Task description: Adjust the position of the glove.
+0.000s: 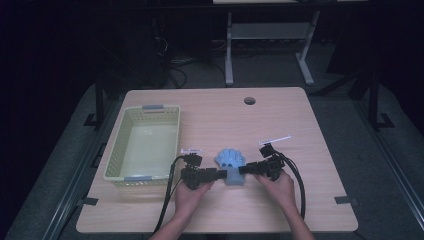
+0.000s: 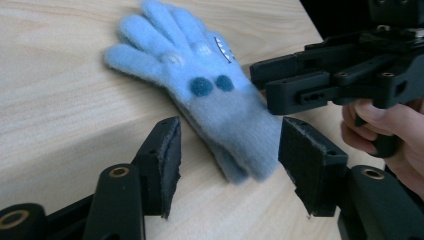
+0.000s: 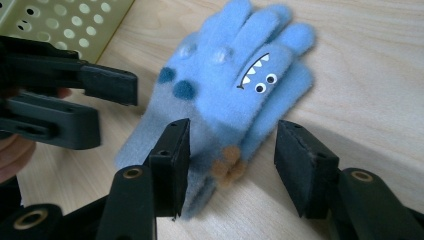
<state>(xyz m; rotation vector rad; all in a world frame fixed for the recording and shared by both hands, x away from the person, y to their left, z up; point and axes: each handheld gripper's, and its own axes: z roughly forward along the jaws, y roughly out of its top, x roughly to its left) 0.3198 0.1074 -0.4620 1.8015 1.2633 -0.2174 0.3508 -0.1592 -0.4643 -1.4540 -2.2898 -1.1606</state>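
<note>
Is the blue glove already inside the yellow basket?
No, the blue monster glove lies flat on the wooden table, to the right of the yellow basket, between the two tongs.

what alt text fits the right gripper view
A fuzzy blue monster-face glove lies flat on a wooden table, its cuff between the right gripper's open black fingers. The left gripper reaches in beside a green basket.

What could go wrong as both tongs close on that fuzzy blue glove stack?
1. The fuzzy blue monster gloves lie stacked; the right tongs straddle the cuff and may pinch just one layer.
2. The left tongs work the same cuff end, so the tongs could collide.
3. The pale green perforated plastic basket sits close beside the left hand; a swing might clip it.
</note>
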